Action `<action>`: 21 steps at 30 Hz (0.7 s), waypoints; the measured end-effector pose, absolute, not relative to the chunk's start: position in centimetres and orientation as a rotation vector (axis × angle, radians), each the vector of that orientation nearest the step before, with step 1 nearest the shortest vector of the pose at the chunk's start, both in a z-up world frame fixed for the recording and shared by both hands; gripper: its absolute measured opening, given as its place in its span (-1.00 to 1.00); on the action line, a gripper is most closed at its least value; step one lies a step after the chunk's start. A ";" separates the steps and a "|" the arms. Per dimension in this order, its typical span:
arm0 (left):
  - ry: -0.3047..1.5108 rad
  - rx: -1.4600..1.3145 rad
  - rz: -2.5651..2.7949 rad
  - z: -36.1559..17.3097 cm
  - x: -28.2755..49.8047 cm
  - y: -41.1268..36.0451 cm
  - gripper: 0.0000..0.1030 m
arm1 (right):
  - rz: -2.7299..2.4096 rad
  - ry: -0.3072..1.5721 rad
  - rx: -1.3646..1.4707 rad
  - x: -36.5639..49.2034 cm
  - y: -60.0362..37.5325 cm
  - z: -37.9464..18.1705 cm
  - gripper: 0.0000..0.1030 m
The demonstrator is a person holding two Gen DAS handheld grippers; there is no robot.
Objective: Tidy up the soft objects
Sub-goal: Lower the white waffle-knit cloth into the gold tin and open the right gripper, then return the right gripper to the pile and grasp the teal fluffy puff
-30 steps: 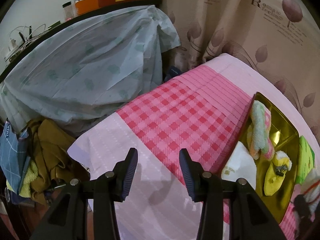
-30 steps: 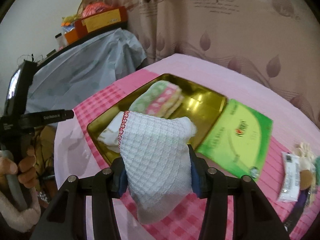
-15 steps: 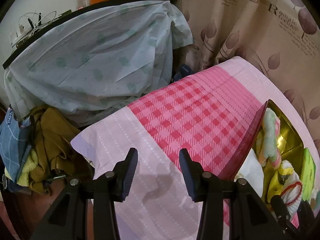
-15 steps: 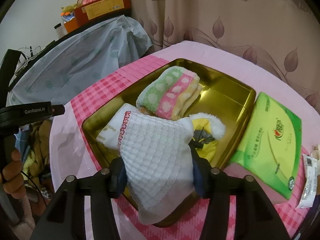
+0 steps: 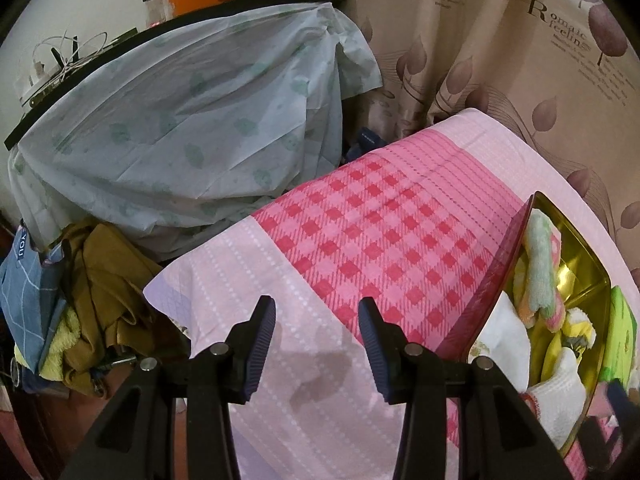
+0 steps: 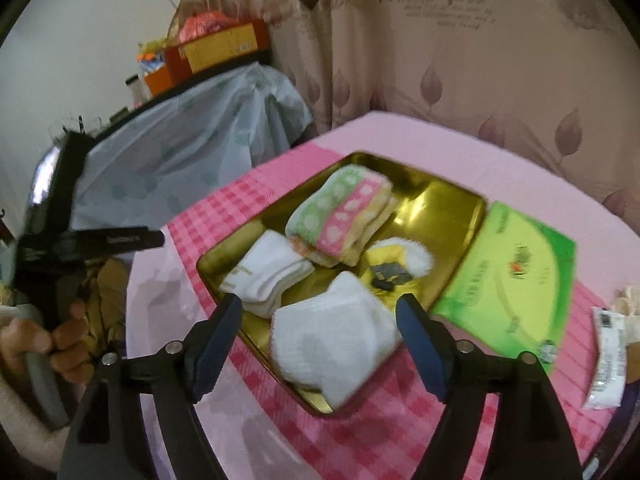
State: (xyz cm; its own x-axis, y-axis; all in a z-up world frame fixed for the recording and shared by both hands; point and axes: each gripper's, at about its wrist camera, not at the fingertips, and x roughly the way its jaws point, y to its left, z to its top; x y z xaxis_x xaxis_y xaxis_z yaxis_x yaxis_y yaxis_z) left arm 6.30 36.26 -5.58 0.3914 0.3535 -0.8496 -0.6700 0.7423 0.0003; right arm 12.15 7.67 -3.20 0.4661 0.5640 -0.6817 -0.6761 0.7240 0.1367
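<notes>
My right gripper [image 6: 318,300] hovers over the near corner of the gold tin [image 6: 444,208], its jaws opening. The white waffle cloth [image 6: 336,340] lies between them, over the tin's near rim, and neither pad touches it. Inside the tin are a green-and-pink spotted towel [image 6: 340,212], folded white socks [image 6: 268,272] and a yellow fluffy item [image 6: 392,268]. My left gripper [image 5: 316,308] stands open and empty above the pink checked tablecloth [image 5: 380,220], left of the tin [image 5: 576,248]. The white cloth [image 5: 560,396] shows at that view's right edge.
A green packet [image 6: 516,276] lies right of the tin, with a white wrapper [image 6: 608,352] beyond it. A pale sheet covers furniture [image 5: 180,120] behind the table. Clothes are piled [image 5: 100,300] at the left. A curtain [image 5: 500,60] hangs at the back.
The right gripper's jaws have spread and let go of the white cloth, which has dropped onto the tin's near corner. The left gripper has stayed open in place.
</notes>
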 end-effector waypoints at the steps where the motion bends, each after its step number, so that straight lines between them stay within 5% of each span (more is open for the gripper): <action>1: 0.968 -0.369 0.668 -5.6 6.3 36.2 -0.15 | 0.757 0.762 -0.152 12.0 6.8 -2.8 0.49; 21: 0.887 -0.287 0.643 -4.4 6.5 34.8 -0.15 | 0.096 0.788 -0.060 23.8 -21.3 -3.1 0.50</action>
State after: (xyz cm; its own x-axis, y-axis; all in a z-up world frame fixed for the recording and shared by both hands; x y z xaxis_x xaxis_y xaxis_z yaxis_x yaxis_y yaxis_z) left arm 6.50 34.83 -4.37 0.4618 0.3997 -0.7918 -0.6280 0.7778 0.0264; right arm 23.84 -21.34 -3.14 0.7008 0.0640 -0.7105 -0.1091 0.9939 -0.0181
